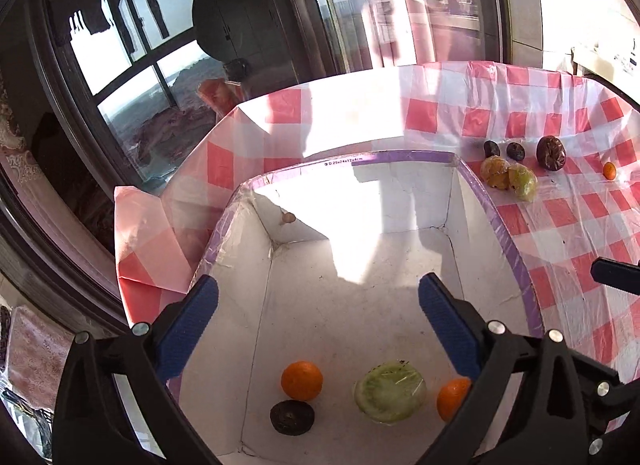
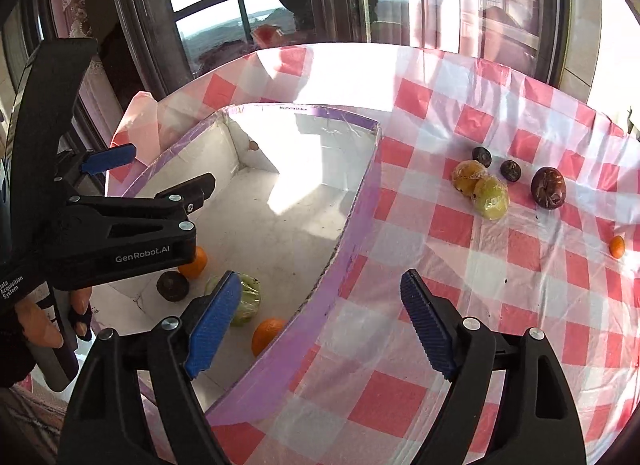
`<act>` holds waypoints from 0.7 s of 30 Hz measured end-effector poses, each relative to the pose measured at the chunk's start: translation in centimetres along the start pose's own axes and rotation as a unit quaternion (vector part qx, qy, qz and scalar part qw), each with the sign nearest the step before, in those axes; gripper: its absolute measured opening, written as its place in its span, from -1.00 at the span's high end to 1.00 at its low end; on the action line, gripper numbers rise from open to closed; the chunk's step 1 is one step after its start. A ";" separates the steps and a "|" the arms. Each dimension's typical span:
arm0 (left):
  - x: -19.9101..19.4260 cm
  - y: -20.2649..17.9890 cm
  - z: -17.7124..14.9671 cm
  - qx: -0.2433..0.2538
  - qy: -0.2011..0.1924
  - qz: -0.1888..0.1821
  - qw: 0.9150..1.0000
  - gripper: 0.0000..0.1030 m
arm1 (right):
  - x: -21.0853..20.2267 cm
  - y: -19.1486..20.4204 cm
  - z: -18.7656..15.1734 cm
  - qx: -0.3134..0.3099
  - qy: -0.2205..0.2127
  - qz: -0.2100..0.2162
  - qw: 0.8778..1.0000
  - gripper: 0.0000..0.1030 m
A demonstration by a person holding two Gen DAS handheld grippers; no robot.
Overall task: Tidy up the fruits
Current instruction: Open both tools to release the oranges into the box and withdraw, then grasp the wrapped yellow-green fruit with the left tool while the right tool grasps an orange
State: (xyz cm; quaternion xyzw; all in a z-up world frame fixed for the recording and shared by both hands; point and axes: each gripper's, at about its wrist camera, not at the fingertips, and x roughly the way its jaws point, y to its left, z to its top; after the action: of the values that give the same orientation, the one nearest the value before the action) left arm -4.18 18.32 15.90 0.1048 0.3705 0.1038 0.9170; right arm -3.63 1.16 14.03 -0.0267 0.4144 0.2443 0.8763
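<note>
Both grippers empty: left gripper (image 1: pixel 318 303) jaws spread wide above the box (image 1: pixel 516 249), right gripper (image 2: pixel 320 319) jaws likewise released, straddling the box's right wall. Judged step: fetch the next fruit from the worktop (image 2: pixel 460 345). Suggest the right gripper reach for the wrapped green fruit (image 2: pixel 491 197), which touches a wrapped yellow fruit (image 2: pixel 466 176); approach from the free side, close gently on slippery film. Box contents: two oranges (image 1: pixel 301 380) (image 1: pixel 452 397), one wrapped green fruit (image 1: pixel 390 391), one dark fruit (image 1: pixel 291 417), all at the near end. Outside, right of box: three dark fruits (image 2: pixel 548 188) (image 2: pixel 510 170) (image 2: pixel 481 156), one small orange (image 2: pixel 617 246).
</note>
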 end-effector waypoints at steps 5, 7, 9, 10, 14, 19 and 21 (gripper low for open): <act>-1.9 -6.9 2.5 0.050 -0.043 -0.025 0.997 -0.95 | -0.2 -6.7 -1.0 0.060 0.013 -0.032 0.998 -0.65; -1.8 -10.0 3.0 0.075 -0.039 -0.043 0.995 -0.95 | 0.1 -9.7 -2.0 0.086 0.028 -0.041 0.995 -0.65; -1.8 -13.1 3.1 0.105 -0.035 -0.056 0.992 -0.95 | 0.3 -12.3 -2.8 0.110 0.039 -0.050 0.992 -0.65; -1.8 -14.5 3.1 0.117 -0.033 -0.058 0.991 -0.95 | 0.6 -13.4 -3.2 0.114 0.049 -0.058 0.991 -0.65; -1.0 -19.0 2.8 0.147 -0.011 -0.076 0.986 -0.95 | 1.2 -17.7 -5.0 0.149 0.071 -0.076 0.983 -0.65; 1.9 -23.1 1.6 0.152 0.056 -0.099 0.982 -0.95 | 1.8 -23.4 -6.7 0.186 0.092 -0.110 0.972 -0.65; 3.6 -24.7 0.8 0.152 0.096 -0.102 0.978 -0.95 | 2.0 -25.6 -7.0 0.197 0.097 -0.126 0.967 -0.65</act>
State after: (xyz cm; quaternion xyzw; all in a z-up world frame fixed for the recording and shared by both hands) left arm 1.72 -4.42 7.45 0.1940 0.4769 -0.0385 0.8564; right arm 3.95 -22.28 3.94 0.0708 0.5306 0.0416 0.8436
